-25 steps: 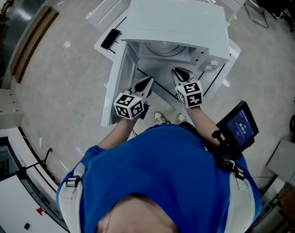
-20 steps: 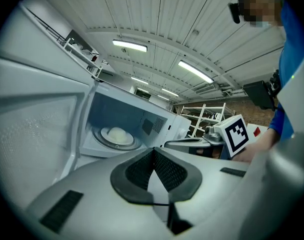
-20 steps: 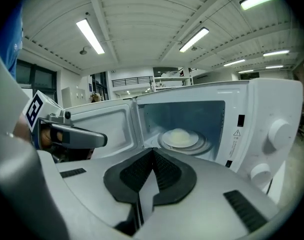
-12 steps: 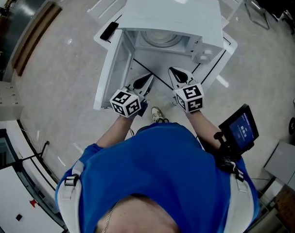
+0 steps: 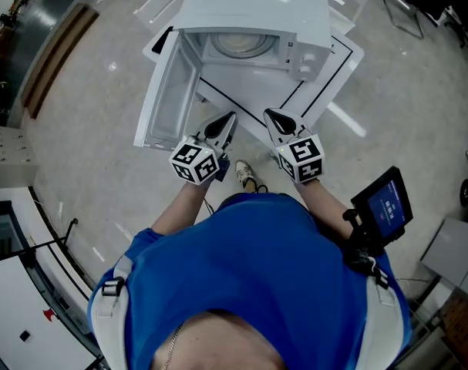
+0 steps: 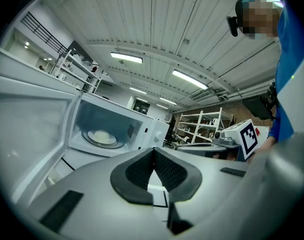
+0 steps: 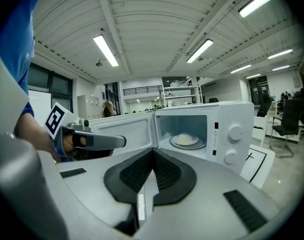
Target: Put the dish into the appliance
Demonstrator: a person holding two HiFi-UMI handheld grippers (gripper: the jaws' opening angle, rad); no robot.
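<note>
You have one microwave with its door standing open, and one dish resting inside on the turntable. You hold two grippers by the surface's near corner: the left gripper and the right gripper. Both pairs of jaws are closed on nothing, and the dish lies well ahead of them.

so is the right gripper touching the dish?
Apart. Right gripper view: right gripper shut and empty, dish sits inside the microwave, clear gap between.
</note>
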